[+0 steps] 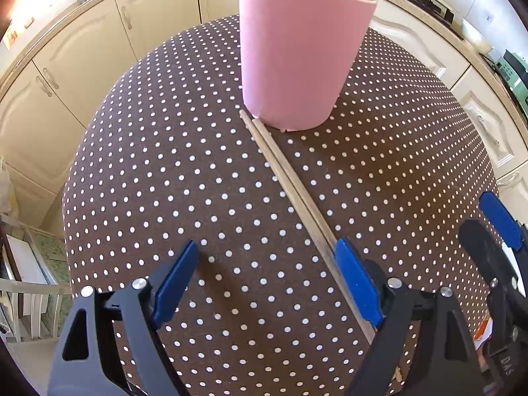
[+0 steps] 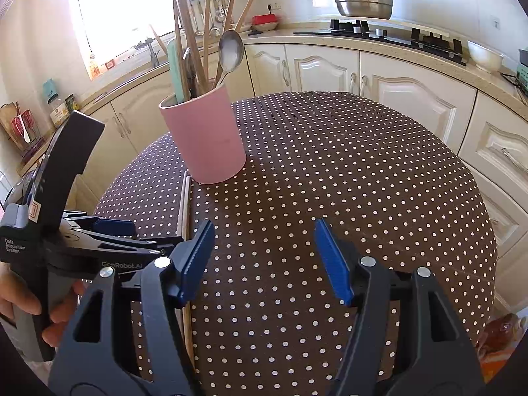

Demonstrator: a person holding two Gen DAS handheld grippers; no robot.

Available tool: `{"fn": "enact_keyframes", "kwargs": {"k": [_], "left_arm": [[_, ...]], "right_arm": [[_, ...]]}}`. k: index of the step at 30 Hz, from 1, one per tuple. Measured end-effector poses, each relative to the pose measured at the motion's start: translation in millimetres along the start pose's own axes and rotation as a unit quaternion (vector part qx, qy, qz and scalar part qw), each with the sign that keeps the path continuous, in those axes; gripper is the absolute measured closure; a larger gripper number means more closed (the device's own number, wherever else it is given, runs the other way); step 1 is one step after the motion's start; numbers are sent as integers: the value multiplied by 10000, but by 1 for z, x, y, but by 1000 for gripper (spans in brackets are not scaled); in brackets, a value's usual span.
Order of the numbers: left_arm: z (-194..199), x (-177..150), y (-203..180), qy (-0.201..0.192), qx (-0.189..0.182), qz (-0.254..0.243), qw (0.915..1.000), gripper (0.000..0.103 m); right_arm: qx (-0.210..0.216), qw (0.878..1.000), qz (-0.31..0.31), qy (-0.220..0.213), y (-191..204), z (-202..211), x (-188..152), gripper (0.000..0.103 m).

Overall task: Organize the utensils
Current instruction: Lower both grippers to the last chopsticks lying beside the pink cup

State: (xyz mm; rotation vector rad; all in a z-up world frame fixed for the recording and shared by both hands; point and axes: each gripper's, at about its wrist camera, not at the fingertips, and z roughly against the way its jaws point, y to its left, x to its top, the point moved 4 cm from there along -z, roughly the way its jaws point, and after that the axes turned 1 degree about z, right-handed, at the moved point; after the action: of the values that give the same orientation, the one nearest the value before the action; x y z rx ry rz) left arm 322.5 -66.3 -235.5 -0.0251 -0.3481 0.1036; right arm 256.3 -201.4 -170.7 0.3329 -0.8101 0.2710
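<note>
A pink utensil cup stands on the dotted brown table; it also shows in the right wrist view, holding a metal spoon, wooden sticks and a mint-green handle. A pair of wooden chopsticks lies flat on the cloth, far tips touching the cup's base; they also show in the right wrist view. My left gripper is open and low over the table, its right finger against the chopsticks' near part. My right gripper is open and empty, to the right of the left one.
The right gripper's blue finger shows at the right edge of the left wrist view. The left gripper body and the hand holding it are at the left of the right wrist view. Cream cabinets surround the table.
</note>
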Motion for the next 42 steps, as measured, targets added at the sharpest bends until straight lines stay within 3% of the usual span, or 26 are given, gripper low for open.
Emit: {"fn": "enact_keyframes", "kwargs": {"k": [6, 15, 19, 29, 31, 34, 36, 37, 42], "left_arm": [[9, -6, 18, 23, 56, 16, 10000, 19], [9, -2, 14, -16, 230, 52, 9997, 18], [11, -8, 20, 22, 97, 284, 9995, 19], [2, 1, -1, -65, 404, -35, 9992, 20], [5, 1, -3, -130, 341, -103, 9993, 30], [10, 2, -3, -171, 269, -264, 9991, 55], [14, 3, 2, -165, 192, -287, 9993, 79], [15, 3, 6, -153, 135, -272, 9994, 85], [17, 3, 35, -21, -401, -141, 9991, 96]], "right_arm": [[-38, 10000, -35, -15, -5, -2, 2, 39], [-32, 10000, -50, -18, -7, -3, 5, 38], [-42, 10000, -52, -33, -11, -2, 6, 38], [-50, 9999, -111, -8, -13, -4, 6, 38], [-64, 9999, -100, 14, -12, -4, 7, 38], [-90, 9999, -75, 54, -11, -4, 9, 38], [-104, 9999, -11, 129, -9, -6, 11, 38], [-115, 9998, 30, 176, -7, -8, 12, 38], [53, 9965, 330, 767, 15, -28, 15, 38]]}}
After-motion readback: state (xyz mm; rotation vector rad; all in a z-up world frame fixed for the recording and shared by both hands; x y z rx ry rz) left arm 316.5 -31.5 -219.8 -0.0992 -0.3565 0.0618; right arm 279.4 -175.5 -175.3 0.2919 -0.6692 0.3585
